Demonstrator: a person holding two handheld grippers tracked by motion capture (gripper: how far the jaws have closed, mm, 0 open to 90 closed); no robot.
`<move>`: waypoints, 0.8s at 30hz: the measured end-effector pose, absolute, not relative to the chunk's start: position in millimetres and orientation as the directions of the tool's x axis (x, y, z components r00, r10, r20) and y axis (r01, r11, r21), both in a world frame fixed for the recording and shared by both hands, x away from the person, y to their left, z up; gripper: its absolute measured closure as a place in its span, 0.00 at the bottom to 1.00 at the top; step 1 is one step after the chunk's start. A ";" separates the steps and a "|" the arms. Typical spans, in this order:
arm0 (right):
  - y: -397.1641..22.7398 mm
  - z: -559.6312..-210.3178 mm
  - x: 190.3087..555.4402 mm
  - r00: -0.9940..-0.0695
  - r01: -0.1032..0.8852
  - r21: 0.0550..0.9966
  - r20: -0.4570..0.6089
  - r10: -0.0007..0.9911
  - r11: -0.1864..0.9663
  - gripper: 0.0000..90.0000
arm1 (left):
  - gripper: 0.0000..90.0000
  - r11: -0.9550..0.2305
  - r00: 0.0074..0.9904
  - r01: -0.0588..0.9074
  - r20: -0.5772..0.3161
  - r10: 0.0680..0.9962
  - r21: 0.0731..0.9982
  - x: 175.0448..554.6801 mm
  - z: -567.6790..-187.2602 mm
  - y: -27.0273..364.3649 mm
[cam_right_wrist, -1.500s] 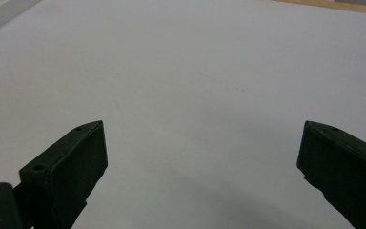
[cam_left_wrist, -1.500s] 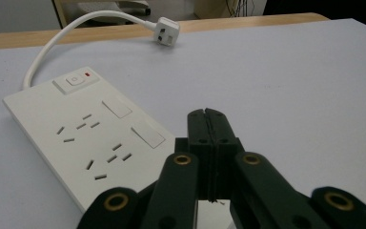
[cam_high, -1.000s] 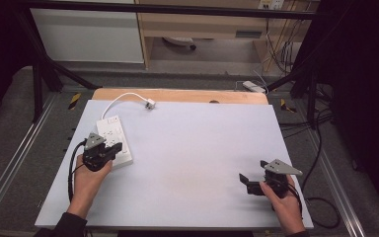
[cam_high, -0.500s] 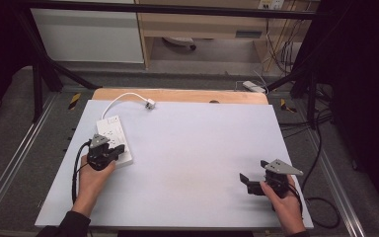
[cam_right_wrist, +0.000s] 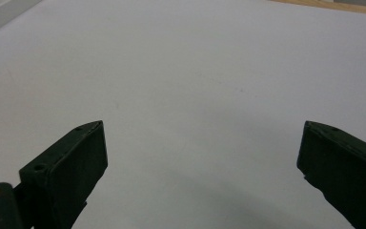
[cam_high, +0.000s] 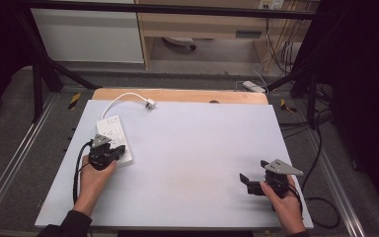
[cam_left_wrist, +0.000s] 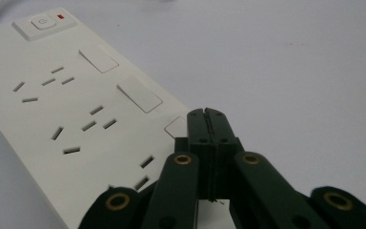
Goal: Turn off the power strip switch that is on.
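A white power strip (cam_high: pixel 113 136) lies at the left of the white table top (cam_high: pixel 202 148), with its cable curving back to a white plug (cam_high: pixel 149 103). My left gripper (cam_high: pixel 119 149) is over the strip's near end. In the left gripper view the jaws are pressed together, shut, with nothing between them. Their tips (cam_left_wrist: pixel 206 114) hover at the strip's (cam_left_wrist: pixel 76 109) near right edge, beside a small square button (cam_left_wrist: pixel 176 128). My right gripper (cam_high: pixel 247 182) is held low at the table's near right corner. It stands wide open (cam_right_wrist: pixel 202 143) over bare table.
The strip's main switch (cam_left_wrist: pixel 43 23) with a red mark sits at its far end. A wooden edge (cam_high: pixel 177 95) runs along the table's back. Metal rails (cam_high: pixel 10 168) flank the table, and cables (cam_high: pixel 321 202) lie on the floor at the right.
My left gripper has slid a little to the right, over the near end of the power strip. The right gripper has stayed put.
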State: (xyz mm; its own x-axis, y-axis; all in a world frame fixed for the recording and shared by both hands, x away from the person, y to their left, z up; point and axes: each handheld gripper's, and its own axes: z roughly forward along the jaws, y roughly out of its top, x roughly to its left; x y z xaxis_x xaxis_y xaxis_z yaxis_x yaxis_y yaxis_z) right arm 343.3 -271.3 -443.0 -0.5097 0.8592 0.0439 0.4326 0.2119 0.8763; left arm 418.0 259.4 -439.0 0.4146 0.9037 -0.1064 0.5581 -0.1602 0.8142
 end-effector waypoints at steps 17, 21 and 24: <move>-270.4 -443.7 343.1 -0.510 0.435 0.874 0.042 0.859 0.215 0.04 | 1.00 -0.160 0.417 0.554 -0.106 0.903 0.817 417.8 -440.1 259.8; -270.4 -443.8 343.5 -0.510 0.438 0.873 0.044 0.859 0.216 0.04 | 1.00 -0.158 0.414 0.551 -0.104 0.904 0.820 418.2 -440.6 260.0; -270.4 -443.8 343.3 -0.510 0.438 0.873 0.043 0.859 0.216 0.04 | 1.00 -0.166 0.416 0.547 -0.095 0.904 0.820 417.9 -440.5 259.3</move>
